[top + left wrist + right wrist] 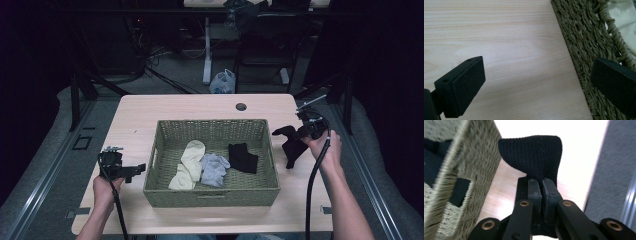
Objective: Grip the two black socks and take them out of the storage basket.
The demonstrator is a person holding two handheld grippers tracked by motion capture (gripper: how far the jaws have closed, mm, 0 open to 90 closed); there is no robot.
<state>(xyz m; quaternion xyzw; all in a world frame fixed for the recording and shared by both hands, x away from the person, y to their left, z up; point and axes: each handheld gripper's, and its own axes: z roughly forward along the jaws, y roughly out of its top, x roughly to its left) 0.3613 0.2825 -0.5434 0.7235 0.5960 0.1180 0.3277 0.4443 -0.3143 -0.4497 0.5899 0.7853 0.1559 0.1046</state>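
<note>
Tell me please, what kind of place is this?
Probably a lab or workshop for recording hand tasks. A light wooden table stands among dark frames, with cables on the floor behind it, and a person works with two handheld grippers beside a woven basket of socks.

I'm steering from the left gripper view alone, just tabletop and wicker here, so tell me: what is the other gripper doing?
Observer: The right gripper is shut on a black sock, beside the basket's right wall.
Operator: Anything already in the basket?
Observer: Yes, a cream sock, a grey sock and another black sock.
Operator: And my own gripper, where does it sit?
Observer: The left gripper is open, left of the basket, jaws pointing toward it.
</note>
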